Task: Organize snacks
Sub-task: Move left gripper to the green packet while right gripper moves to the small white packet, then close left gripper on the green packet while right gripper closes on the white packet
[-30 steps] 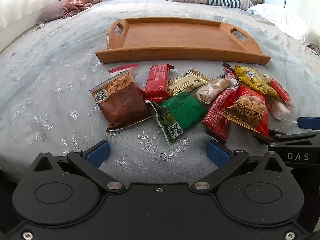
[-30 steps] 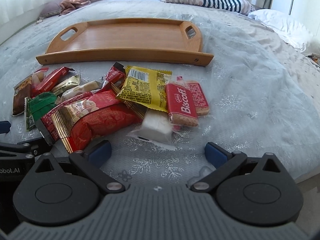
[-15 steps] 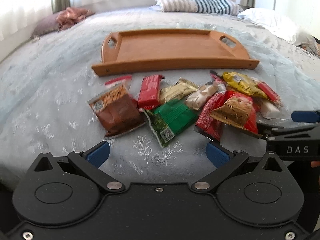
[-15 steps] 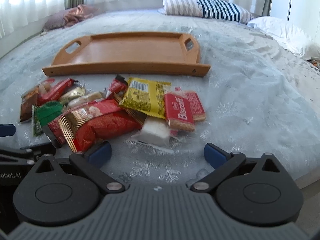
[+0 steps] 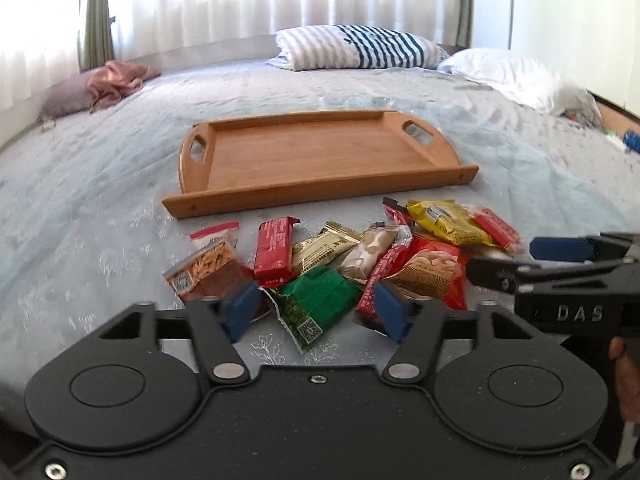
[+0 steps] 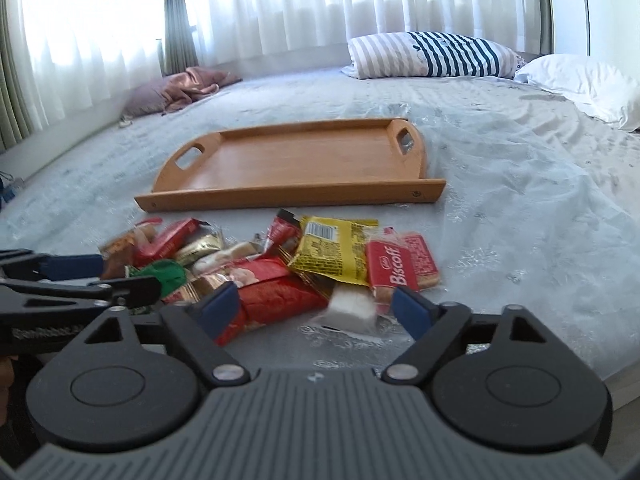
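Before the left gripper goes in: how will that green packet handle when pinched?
Likely floppy: the green packet lies creased and crumpled on the bedspread, with one ragged end. Probably light, as it looks thin and flat. Its glossy film could slip between the fingers of the left gripper, so a pinch across the middle seems safer.

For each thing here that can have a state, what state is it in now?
Left tool: open, holds nothing.
Right tool: open, holds nothing.
Wooden tray: nothing in it, flat on the bed.
Green packet: lies on the bed, outside the tray.
Yellow packet: on top of the pile.
Biscoff packet: sealed, at the pile's right edge.
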`<state>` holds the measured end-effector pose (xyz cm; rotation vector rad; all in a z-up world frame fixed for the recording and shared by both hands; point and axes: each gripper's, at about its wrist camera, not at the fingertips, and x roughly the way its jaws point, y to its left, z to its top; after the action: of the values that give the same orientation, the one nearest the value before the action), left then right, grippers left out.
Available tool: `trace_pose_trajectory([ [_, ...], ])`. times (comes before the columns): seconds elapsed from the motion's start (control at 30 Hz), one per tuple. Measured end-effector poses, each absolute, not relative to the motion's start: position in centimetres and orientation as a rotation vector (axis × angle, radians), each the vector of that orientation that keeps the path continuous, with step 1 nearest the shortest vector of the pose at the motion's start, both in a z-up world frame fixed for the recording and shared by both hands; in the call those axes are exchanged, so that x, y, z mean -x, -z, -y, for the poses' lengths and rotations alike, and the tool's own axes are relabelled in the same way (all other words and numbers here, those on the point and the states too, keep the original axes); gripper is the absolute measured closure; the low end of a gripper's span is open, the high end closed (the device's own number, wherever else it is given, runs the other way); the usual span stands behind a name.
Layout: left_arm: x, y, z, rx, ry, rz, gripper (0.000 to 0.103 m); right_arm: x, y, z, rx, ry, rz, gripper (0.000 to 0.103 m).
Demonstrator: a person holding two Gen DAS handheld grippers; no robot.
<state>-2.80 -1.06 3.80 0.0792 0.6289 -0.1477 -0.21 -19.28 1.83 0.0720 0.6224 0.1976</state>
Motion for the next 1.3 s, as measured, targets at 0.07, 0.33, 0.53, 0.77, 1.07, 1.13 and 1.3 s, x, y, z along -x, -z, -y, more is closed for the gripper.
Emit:
trace_pose_trajectory([
  [0.07,2.6,-3.6,1.1,-0.092,0.127,-0.631,0.071,0.2,-1.8,19.2,-0.057,-0.179,-0.627,0.027],
  [0.33,1.9,-3.0,-0.1,-0.066,0.1,-0.653,0.078,-0.5,-1.1,19.9,-0.094,-0.089,-0.675,0.064],
  [0.53,1.7,-2.0,-0.4,-0.025,0.126,-0.712,0.078,-0.3,-1.0,19.7,-0.094,-0.092,-0.667,0.067],
  [0.77,0.6,-1.4,-1.5,0.134,0.132,-0.748,0.064,-1.3,-0.4,19.3,-0.063,-0.09,-0.694,0.042],
  [1.07,-1.1,-0.7,-2.1,0.303,0.132,-0.75,0.064,-2.4,0.2,19.8,-0.101,-0.081,-0.701,0.045],
  [1.13,-1.2,-0.7,-2.0,0.31,0.126,-0.749,0.068,-2.4,0.3,19.8,-0.107,-0.086,-0.704,0.053],
  [1.3,-0.7,-1.0,-1.7,0.305,0.103,-0.74,0.076,-2.0,0.2,19.9,-0.115,-0.083,-0.697,0.067],
])
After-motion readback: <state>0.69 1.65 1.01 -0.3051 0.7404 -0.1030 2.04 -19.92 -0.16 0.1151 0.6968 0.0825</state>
